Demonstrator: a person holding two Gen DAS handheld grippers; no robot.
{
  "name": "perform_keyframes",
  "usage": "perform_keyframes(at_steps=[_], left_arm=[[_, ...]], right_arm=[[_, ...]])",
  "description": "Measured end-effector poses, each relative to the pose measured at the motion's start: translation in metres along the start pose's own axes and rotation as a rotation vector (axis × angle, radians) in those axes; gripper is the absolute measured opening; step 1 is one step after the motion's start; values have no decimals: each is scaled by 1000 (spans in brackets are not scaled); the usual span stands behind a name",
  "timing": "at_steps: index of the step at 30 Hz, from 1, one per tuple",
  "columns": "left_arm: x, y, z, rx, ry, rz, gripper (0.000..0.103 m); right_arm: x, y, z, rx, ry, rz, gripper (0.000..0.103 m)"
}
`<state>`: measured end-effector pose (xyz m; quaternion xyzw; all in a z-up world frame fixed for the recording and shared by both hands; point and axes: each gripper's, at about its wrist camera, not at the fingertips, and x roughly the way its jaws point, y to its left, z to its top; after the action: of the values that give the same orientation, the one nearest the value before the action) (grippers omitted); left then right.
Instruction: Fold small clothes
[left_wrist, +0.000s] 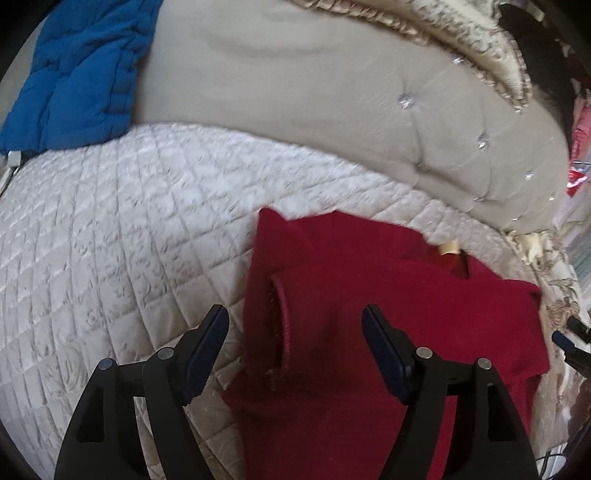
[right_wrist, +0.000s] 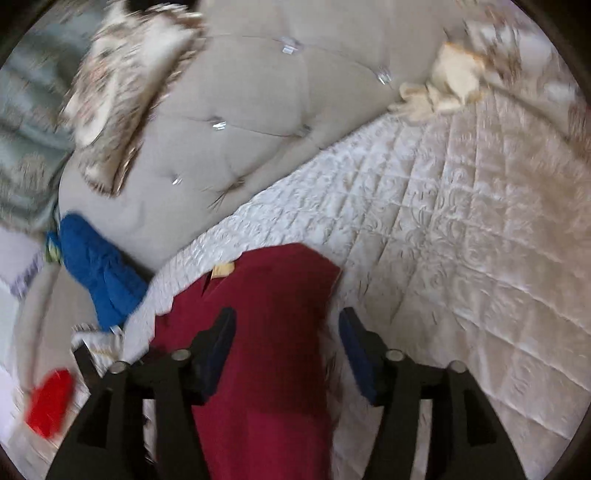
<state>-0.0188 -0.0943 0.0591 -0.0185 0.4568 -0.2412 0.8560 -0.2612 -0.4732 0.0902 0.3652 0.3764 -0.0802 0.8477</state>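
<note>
The dark red garment (left_wrist: 388, 314) lies on the quilted bedspread (left_wrist: 110, 240) in the lower middle of both views. Only the left wrist view shows its ribbed cuff opening and folded layers; the right wrist view, smeared by blur, shows a plain smooth red panel (right_wrist: 266, 332) with a pale label at its upper edge. The left gripper (left_wrist: 295, 332) hangs over the cuff, fingers wide with nothing clamped. The right gripper (right_wrist: 286, 332) straddles the panel's right edge, fingers apart and not pinching it. Behind stands a button-tufted beige headboard (left_wrist: 332, 110). A puffy blue quilted item (left_wrist: 74, 74) lies at upper left. Only the right view shows a frilled patterned pillow (right_wrist: 122, 92) and something bright red (right_wrist: 50, 404) at lower left.
</note>
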Motion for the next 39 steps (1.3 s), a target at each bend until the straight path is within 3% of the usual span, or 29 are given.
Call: perform_keyframes(at_steps=[4, 9, 15, 17, 20, 27, 32, 34, 36, 39], left_arm=[[-2, 5, 4, -12, -33, 47, 54], [5, 16, 6, -60, -6, 1, 52], [16, 0, 2, 26, 29, -38, 29], [21, -5, 0, 57, 42, -24, 13], [21, -9, 1, 82, 33, -29, 0], [-20, -11, 10, 80, -81, -122, 0], [-47, -18, 27, 8, -36, -244, 0], [-72, -43, 46, 61, -52, -250, 0], [-103, -76, 72, 118, -77, -287, 0], [-145, -123, 106, 188, -115, -318, 0]], right_arm=[[-2, 19, -11, -84, 22, -54, 67], [2, 22, -25, -52, 53, -11, 68], [9, 21, -39, -38, 78, 15, 69], [8, 20, -40, -33, 75, 22, 69], [6, 18, -41, -26, 68, 26, 70], [-4, 13, -45, -51, 46, -11, 70], [-15, 13, -46, -75, 20, -36, 72], [-19, 17, -48, -105, 17, -33, 74], [-23, 23, -56, -158, 22, -31, 81], [-26, 33, -71, -237, 35, -51, 82]])
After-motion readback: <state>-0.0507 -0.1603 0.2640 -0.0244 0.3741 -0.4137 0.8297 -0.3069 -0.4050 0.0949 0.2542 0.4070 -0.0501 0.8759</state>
